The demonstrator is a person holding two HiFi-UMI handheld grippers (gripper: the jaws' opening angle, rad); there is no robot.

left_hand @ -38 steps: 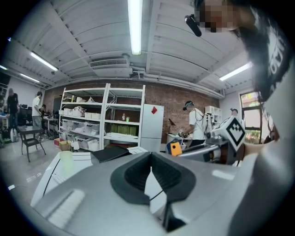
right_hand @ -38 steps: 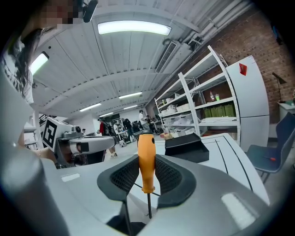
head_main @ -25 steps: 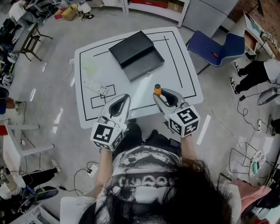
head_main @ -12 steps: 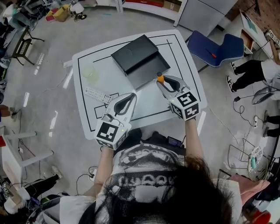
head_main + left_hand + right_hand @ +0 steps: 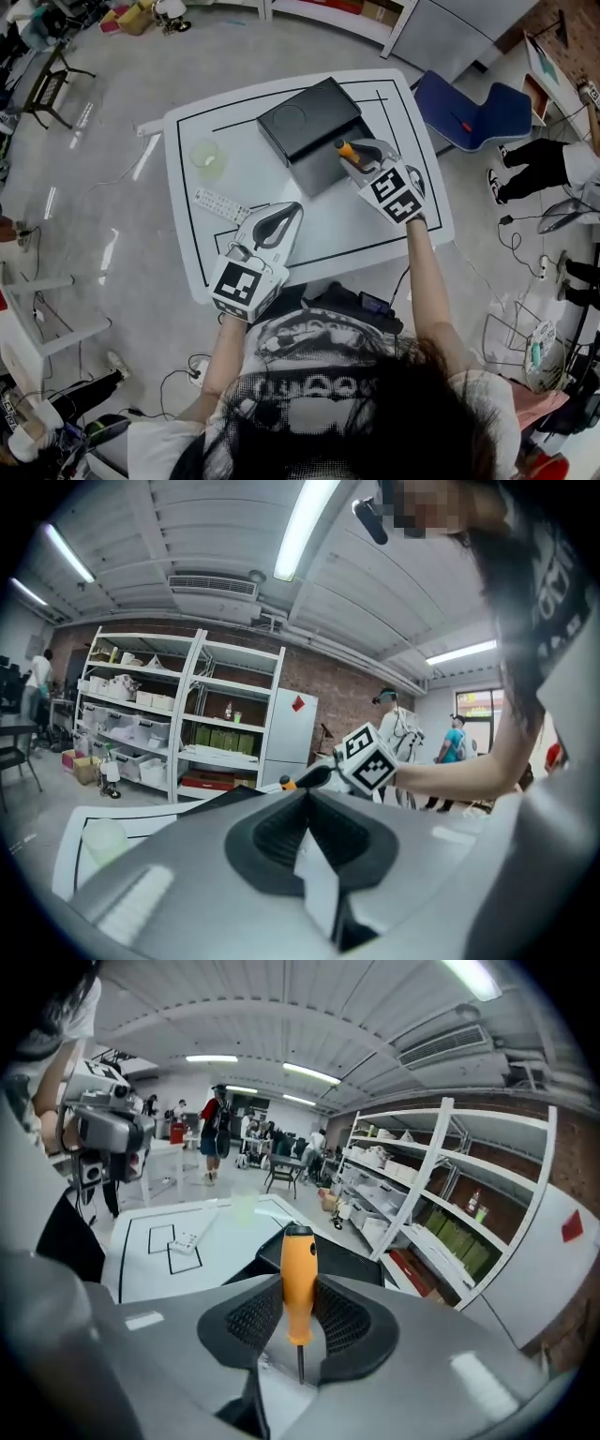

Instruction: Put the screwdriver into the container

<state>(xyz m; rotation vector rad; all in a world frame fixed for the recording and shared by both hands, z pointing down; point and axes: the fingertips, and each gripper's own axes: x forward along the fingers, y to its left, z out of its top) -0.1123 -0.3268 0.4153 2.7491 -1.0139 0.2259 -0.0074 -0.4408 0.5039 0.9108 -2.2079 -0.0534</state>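
White table with black marked lines is carrying the work. Black container is sitting at its far side; its near half looks like the open tray, though the head view is not settling that. Left gripper is hovering over the near table edge, well apart from the container, claw clenched on nothing. It is best left there, out of the path. Right gripper is reaching over the container's near right part, claw grasping the screwdriver. The pads are pressing on the orange handle, butt end leading and thin shaft pointing back into the gripper's throat. Remote and pale cup are lying left of the container, clear of the route. Step in hand, as I judge it, is carrying the tool over the opening. To do it well:
- centre the handle above the tray, not the rim;
- lower until the tool is close to the floor of it;
- tip the gripper so the tool is lying flat;
- only then loosen the claw, so it is not bouncing out.
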